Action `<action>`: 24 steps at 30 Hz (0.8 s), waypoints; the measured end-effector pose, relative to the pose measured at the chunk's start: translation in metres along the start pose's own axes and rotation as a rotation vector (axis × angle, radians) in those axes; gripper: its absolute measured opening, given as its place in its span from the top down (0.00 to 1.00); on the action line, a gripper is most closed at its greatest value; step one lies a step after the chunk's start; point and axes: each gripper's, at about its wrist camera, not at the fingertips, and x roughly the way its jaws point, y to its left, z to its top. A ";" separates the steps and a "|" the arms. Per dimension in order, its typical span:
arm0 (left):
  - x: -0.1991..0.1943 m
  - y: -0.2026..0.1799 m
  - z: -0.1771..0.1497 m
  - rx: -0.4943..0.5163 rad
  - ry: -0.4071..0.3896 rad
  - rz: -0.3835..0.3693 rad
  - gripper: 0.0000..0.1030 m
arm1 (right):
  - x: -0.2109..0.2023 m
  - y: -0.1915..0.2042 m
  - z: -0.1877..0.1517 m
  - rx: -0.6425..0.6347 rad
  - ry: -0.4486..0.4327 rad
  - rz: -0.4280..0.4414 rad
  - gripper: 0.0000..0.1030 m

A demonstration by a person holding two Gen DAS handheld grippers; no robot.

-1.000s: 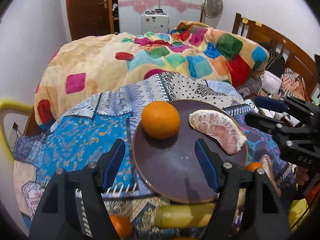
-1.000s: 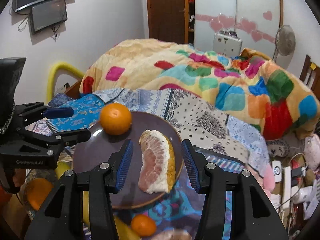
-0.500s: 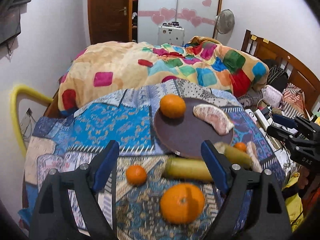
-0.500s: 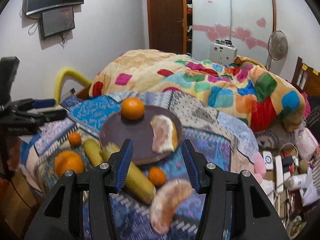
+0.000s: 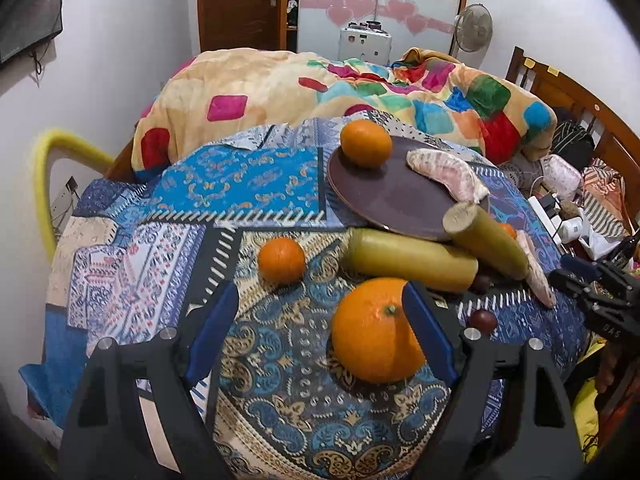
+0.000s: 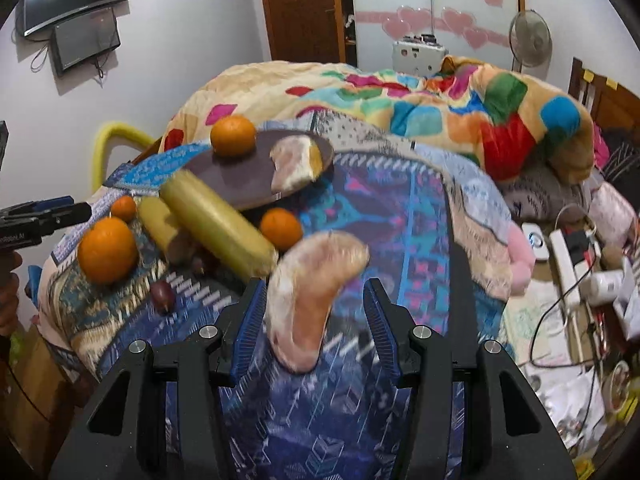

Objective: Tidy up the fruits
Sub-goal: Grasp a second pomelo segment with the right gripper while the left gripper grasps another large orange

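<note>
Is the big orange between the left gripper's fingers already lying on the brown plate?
No, the big orange rests on the patterned cloth, while the brown plate lies farther back.

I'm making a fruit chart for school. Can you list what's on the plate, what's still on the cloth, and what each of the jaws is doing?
on plate: small orange, peeled pomelo wedge
on cloth: big orange, little orange, two long yellow-green fruits, second pomelo wedge
left gripper: jaws open, holding nothing, big orange near one jaw
right gripper: jaws open around second pomelo wedge, not pressing
</note>
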 end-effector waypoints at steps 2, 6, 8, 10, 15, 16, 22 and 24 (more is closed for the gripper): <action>0.000 -0.003 -0.005 -0.002 0.002 -0.014 0.18 | 0.005 0.000 -0.007 0.001 0.017 0.003 0.54; 0.001 -0.011 -0.011 0.010 0.004 -0.028 0.18 | 0.014 0.002 -0.011 0.002 0.029 0.008 0.54; 0.003 -0.014 -0.011 0.015 0.003 -0.024 0.15 | 0.019 0.002 -0.008 0.008 0.033 0.009 0.54; 0.005 -0.015 -0.010 0.010 0.009 -0.031 0.15 | 0.023 0.002 -0.005 0.014 0.034 0.010 0.54; 0.009 -0.024 -0.013 0.024 0.026 -0.041 0.15 | 0.022 0.000 -0.008 0.023 0.028 0.025 0.65; 0.010 -0.026 -0.014 0.034 0.028 -0.043 0.15 | 0.020 0.000 -0.009 0.021 0.029 0.022 0.65; 0.022 -0.031 -0.019 0.060 0.049 -0.046 0.15 | 0.008 -0.006 -0.017 0.015 0.046 0.022 0.65; 0.025 -0.031 -0.020 0.062 0.057 -0.057 0.15 | 0.009 -0.006 -0.016 0.017 0.052 0.019 0.64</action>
